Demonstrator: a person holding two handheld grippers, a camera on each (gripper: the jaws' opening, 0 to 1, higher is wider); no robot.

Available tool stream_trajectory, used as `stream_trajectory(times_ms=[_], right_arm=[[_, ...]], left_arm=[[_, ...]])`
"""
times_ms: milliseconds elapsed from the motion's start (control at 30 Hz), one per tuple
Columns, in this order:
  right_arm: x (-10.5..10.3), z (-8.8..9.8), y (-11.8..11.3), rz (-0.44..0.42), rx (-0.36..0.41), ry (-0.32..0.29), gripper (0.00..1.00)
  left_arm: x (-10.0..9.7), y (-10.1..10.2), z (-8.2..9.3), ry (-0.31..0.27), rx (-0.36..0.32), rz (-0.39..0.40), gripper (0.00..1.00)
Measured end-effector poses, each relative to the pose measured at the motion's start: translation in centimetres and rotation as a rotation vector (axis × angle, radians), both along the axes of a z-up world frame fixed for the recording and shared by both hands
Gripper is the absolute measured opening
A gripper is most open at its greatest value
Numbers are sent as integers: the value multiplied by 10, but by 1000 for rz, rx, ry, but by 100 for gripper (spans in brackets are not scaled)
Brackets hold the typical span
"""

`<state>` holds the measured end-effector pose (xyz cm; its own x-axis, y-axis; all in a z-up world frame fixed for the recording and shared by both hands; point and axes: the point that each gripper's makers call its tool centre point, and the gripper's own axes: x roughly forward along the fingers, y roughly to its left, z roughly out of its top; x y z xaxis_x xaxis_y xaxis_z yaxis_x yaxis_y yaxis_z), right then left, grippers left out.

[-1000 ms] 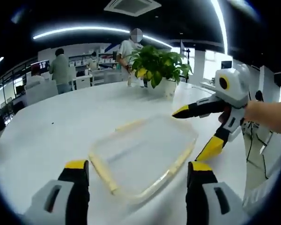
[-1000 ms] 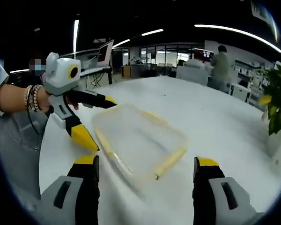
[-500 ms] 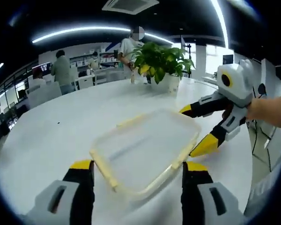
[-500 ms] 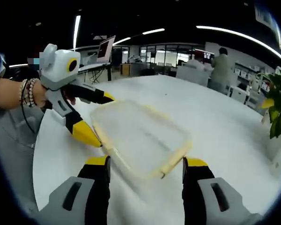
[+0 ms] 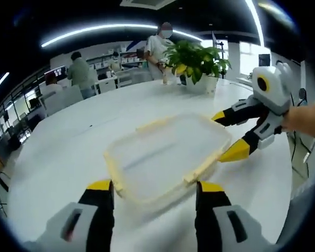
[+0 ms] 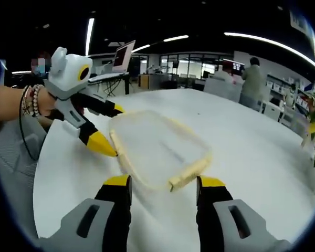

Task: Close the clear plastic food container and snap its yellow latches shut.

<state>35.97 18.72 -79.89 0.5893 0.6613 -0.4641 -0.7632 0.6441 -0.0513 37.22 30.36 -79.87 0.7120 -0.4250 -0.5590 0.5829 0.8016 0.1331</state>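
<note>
The clear container (image 5: 165,157) lies flat on the white bench (image 5: 63,152), lid seemingly on. The left tool (image 5: 155,197) and right tool (image 6: 163,191) bracket opposite ends, jaws wide, holding nothing. Squeeze each yellow latch (image 6: 188,172) squarely against the rim. Blur hides whether any latch is already snapped.

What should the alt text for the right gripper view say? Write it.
A clear plastic food container with yellow latches lies on a white table; the right claw is open at its near end, and the left claw, also open, flanks its far end.
</note>
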Motion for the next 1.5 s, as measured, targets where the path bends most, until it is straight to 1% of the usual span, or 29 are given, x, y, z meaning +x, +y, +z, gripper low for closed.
stream_trajectory(times_ms=[33, 67, 133, 300, 467, 600, 667, 900, 1067, 1133, 1233, 1267, 1300, 1333, 1400, 1500], right_arm=[[2, 0, 3, 3, -2, -1, 47], [4, 0, 6, 6, -3, -1, 47], [9, 0, 13, 13, -5, -1, 47], [22, 0, 32, 25, -2, -3, 47], [38, 0, 43, 33, -2, -2, 47], [49, 0, 47, 24, 11, 4, 47], [54, 0, 49, 25, 16, 0, 47], [83, 1, 51, 14, 17, -2, 47], [98, 1, 51, 4, 20, -11, 47], [105, 1, 51, 1, 25, -13, 47], [112, 1, 50, -7, 39, -7, 46], [113, 1, 50, -8, 41, -3, 44], [114, -3, 49, -17, 45, 30, 44], [117, -1, 49, -15, 43, 9, 43], [119, -2, 49, -19, 33, -3, 44], [120, -2, 49, -26, 42, 16, 44]], left_arm=[[1, 4, -1, 0, 10, 2, 51], [1, 5, -1, 3, 6, -2, 51], [5, 13, 0, 4, -4, 15, 51], [17, 31, 0, 8, 19, 36, 51], [29, 41, 0, 11, 31, 46, 50], [42, 46, 0, 9, 26, 51, 50], [47, 48, 0, 10, 26, 52, 50], [77, 50, -1, 5, 31, 43, 50], [92, 49, 0, 5, 52, 26, 50], [100, 51, 0, 3, 44, 26, 50], [104, 50, 0, -2, 44, 21, 50], [105, 49, 0, -4, 46, 18, 50], [106, 49, -1, -1, 47, 15, 50], [107, 48, -2, 0, 49, 12, 50], [108, 47, -3, -2, 56, 4, 50], [109, 46, -2, 1, 42, 12, 49]])
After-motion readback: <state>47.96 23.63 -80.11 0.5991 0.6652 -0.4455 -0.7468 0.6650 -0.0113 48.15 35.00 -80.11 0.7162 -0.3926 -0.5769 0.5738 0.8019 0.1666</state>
